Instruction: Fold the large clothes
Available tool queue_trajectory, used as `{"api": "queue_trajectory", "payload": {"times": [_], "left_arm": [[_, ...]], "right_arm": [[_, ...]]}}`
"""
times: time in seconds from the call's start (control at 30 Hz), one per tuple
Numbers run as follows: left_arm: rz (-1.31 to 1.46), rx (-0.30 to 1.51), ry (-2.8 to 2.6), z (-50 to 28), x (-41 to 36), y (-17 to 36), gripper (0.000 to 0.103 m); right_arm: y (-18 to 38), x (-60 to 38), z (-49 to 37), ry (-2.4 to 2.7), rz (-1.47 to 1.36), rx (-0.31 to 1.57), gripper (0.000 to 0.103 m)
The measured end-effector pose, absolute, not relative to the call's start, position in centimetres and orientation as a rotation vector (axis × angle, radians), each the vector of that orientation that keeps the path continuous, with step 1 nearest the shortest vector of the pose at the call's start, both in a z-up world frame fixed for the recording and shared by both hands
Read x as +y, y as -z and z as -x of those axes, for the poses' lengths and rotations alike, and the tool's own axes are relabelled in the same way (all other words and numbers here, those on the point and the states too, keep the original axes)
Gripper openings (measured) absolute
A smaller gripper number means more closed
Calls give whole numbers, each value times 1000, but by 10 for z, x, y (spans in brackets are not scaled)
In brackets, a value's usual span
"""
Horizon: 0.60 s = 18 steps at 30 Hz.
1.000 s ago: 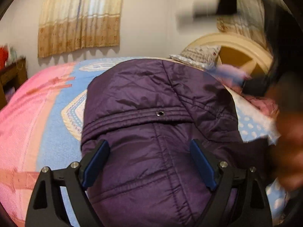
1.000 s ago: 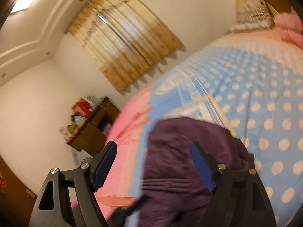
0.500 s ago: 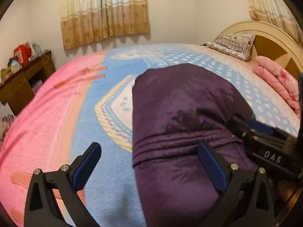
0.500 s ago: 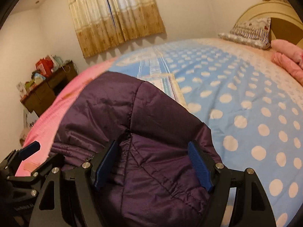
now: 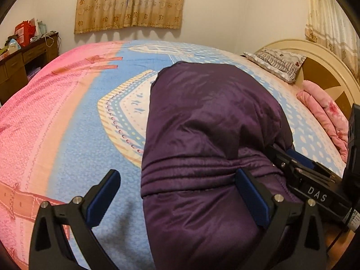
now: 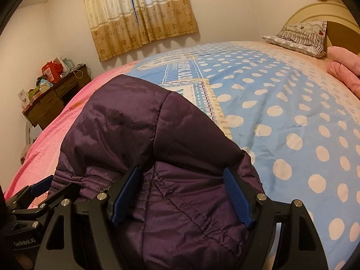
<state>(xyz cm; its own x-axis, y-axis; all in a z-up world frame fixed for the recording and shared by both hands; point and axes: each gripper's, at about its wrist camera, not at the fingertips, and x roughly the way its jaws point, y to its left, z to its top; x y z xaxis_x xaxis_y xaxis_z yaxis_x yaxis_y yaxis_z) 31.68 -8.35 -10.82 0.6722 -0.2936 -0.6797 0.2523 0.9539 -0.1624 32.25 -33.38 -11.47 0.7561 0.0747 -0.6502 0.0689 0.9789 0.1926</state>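
Note:
A folded dark purple quilted jacket (image 5: 209, 135) lies on the bed, also in the right wrist view (image 6: 144, 130). My left gripper (image 5: 177, 199) is open at the near end of the jacket, its left finger over the bedspread and its right finger on the jacket. My right gripper (image 6: 181, 194) is open, its jaws astride the jacket's near right end. The right gripper shows at the right of the left wrist view (image 5: 315, 180); the left gripper shows at the lower left of the right wrist view (image 6: 33, 193). Neither holds cloth.
The bed has a pink and blue dotted bedspread (image 5: 67, 117) (image 6: 292, 112). A striped pillow (image 5: 276, 61) and a pink blanket (image 5: 324, 112) lie by the cream headboard (image 5: 326, 67). A wooden desk with clutter (image 5: 20, 58) stands left; curtains (image 5: 130, 2) hang behind.
Both grippers have drawn back and steadied at the jacket's near end. The jacket has gone from being moved to lying folded on the bed. Both stay open.

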Motion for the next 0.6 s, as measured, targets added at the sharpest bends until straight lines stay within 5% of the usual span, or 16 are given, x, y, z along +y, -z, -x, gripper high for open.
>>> {"api": "queue_trajectory", "payload": {"times": [0.6], "left_arm": [[105,791,341,-322,-80,116,103]], "right_arm": [[120,-337,-327,-31,-235,715,77]]}}
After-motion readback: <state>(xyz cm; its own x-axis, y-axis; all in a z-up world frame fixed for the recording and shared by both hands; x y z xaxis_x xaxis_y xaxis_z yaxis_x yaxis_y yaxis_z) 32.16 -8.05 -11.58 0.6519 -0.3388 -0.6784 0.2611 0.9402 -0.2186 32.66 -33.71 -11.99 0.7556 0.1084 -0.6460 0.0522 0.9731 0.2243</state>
